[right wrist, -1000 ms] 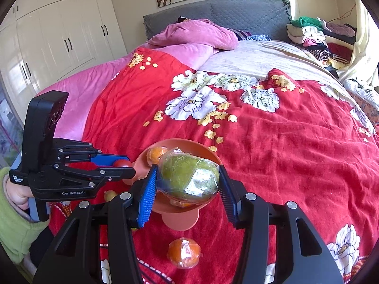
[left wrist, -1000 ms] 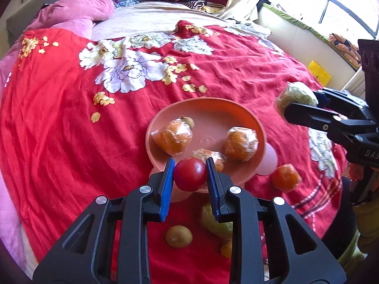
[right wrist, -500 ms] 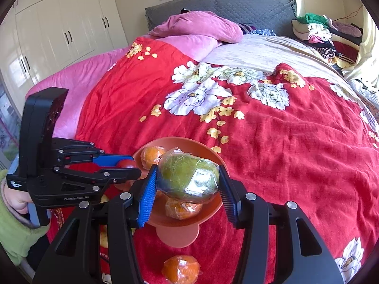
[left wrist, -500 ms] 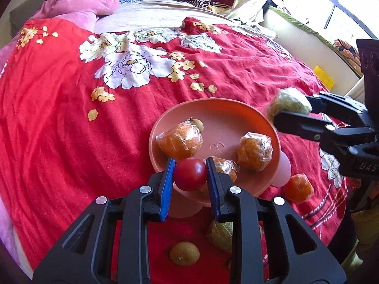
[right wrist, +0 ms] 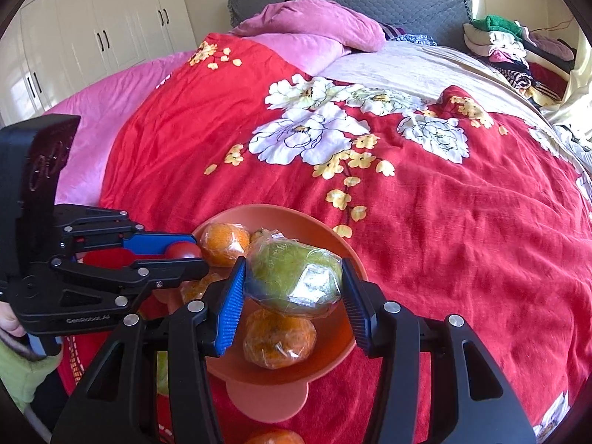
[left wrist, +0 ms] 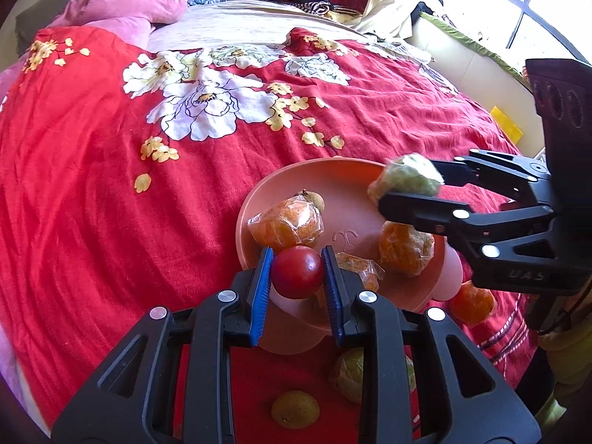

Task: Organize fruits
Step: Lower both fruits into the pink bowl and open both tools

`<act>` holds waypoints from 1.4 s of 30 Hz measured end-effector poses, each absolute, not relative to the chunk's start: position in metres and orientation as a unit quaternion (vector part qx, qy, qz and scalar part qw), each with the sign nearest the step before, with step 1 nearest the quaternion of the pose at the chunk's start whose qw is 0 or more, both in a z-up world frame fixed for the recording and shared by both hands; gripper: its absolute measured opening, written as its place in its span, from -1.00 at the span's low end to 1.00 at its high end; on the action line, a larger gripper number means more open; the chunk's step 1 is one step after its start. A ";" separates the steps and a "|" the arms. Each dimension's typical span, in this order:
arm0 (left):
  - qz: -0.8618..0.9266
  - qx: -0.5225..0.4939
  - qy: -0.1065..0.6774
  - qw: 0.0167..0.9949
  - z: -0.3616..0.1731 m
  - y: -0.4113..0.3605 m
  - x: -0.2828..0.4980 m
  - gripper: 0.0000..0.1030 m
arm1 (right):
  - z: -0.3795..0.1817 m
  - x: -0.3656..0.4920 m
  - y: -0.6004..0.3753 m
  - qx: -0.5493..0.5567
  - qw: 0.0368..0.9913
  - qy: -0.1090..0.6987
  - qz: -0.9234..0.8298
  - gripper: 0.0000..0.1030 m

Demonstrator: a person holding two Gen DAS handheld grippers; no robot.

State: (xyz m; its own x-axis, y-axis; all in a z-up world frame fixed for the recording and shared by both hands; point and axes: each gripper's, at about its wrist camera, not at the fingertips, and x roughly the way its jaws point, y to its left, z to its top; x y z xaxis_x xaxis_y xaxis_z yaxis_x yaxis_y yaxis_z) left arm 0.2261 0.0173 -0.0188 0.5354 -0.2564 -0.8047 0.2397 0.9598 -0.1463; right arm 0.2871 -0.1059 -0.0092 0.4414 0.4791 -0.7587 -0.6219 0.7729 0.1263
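An orange-pink bowl (left wrist: 333,170) (right wrist: 281,211) sits on the red flowered bedspread and holds several plastic-wrapped oranges (left wrist: 286,222) (right wrist: 279,338). My left gripper (left wrist: 297,273) is shut on a red tomato (left wrist: 297,272) and holds it over the bowl's near rim. My right gripper (right wrist: 293,283) is shut on a plastic-wrapped green fruit (right wrist: 294,277) (left wrist: 409,179) and holds it above the bowl. The tomato also shows in the right wrist view (right wrist: 183,251).
On the bedspread near the bowl lie a loose wrapped orange (left wrist: 471,301) (right wrist: 273,436), a green wrapped fruit (left wrist: 351,373) and a small yellow-brown fruit (left wrist: 295,409). Pink pillows (right wrist: 310,26) and folded clothes (right wrist: 510,44) lie at the far end of the bed.
Both grippers have moved forward over the bowl with their fruits still held. The bowl now lies closer and lower in both views.
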 end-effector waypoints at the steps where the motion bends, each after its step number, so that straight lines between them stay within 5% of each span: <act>1: -0.142 -0.009 0.461 0.876 -0.019 0.017 0.226 -0.62 | -0.010 0.288 -0.105 -0.089 0.844 0.417 0.325 -0.07; 35: -0.142 -0.009 0.464 0.874 -0.019 0.018 0.225 -0.62 | -0.019 0.296 -0.104 -0.081 0.843 0.426 0.317 0.03; 42: -0.141 -0.006 0.465 0.874 -0.019 0.017 0.225 -0.62 | -0.010 0.289 -0.112 -0.074 0.850 0.417 0.315 0.23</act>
